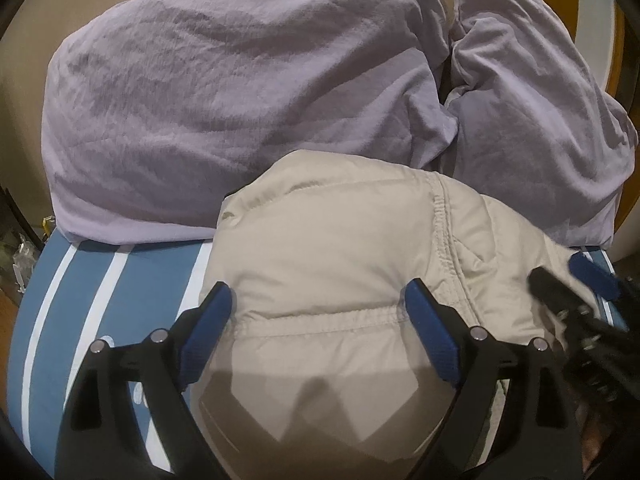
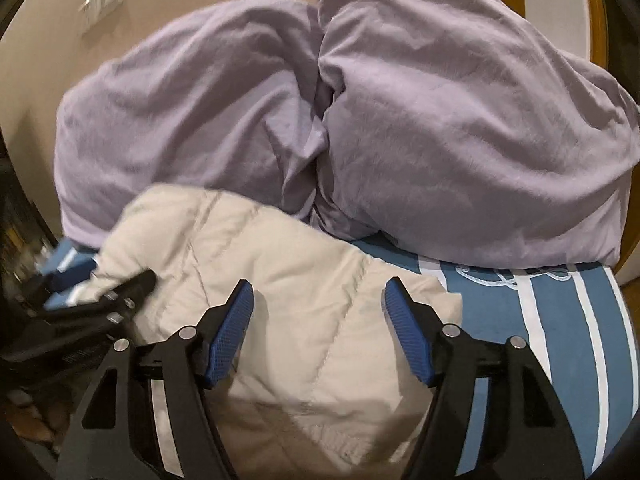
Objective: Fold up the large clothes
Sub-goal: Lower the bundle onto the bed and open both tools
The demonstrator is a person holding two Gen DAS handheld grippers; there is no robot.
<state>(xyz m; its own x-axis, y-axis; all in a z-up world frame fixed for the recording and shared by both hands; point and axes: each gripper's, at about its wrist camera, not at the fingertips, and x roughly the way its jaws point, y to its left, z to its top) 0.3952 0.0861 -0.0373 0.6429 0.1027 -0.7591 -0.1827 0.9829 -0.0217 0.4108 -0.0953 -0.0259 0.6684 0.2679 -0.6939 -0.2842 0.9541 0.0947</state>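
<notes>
A beige quilted jacket (image 1: 340,264) lies bunched on a blue bedsheet with white stripes (image 1: 92,300), directly under and ahead of both grippers. The left gripper (image 1: 320,300) hangs over it with its jaws spread wide, nothing between the blue pads (image 1: 430,328), which stand clear of the fabric; the jacket's stitched seams run across just below its fingertips, and a gathered seam curves away from the right finger toward the far side. The right gripper (image 2: 318,300) also has its jaws apart and empty, poised above the jacket's near-right part, with bare striped sheet past its right finger. In the right wrist view the jacket (image 2: 280,280) stretches lengthwise from beneath the gripper away to its far left, quilting lines slanting diagonally across it; which end is collar or hem cannot be told. Each gripper shows at the edge of the other's view, close beside it over the cloth. Beyond the jacket, farther from both grippers, a rumpled lilac duvet (image 2: 440,120) is heaped in two mounds, its near edge touching the jacket's far side. A wall switch plate (image 2: 102,2) sits on the beige wall at far left.
</notes>
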